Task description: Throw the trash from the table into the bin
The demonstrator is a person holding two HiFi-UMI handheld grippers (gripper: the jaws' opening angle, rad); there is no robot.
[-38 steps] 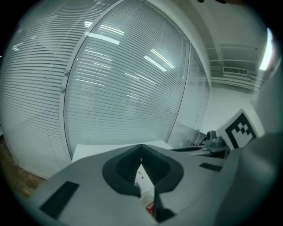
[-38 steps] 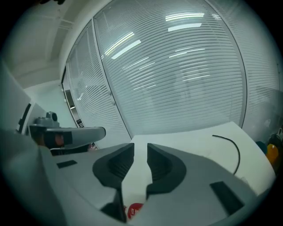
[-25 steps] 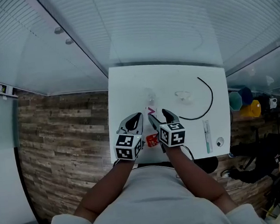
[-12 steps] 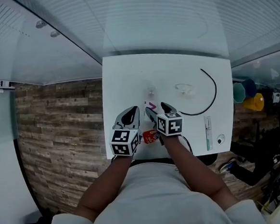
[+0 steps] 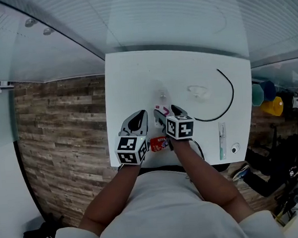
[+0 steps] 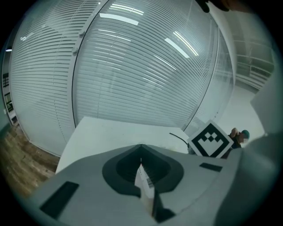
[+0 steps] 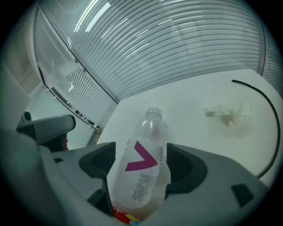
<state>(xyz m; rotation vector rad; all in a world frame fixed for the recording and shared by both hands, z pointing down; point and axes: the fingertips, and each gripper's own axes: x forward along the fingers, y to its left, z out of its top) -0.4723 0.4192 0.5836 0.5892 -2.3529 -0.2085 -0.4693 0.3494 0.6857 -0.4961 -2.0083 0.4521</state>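
right tongs (image 7: 139, 152), just opened wide, straddle clear bottle (image 7: 150, 128); left tongs (image 6: 141, 150) pinch paper slip (image 6: 145, 185).

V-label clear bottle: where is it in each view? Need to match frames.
Head view: clear bottle mid-table, left of the crumpled wrapper.
Left gripper view: not in it.
Right gripper view: clear bottle lower centre, cap up-frame.
Shared landmark: black cable, in all three.

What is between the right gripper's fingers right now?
A clear bottle with a magenta V label lies between the right gripper's fingers, which have just been opening; the right gripper view shows it.
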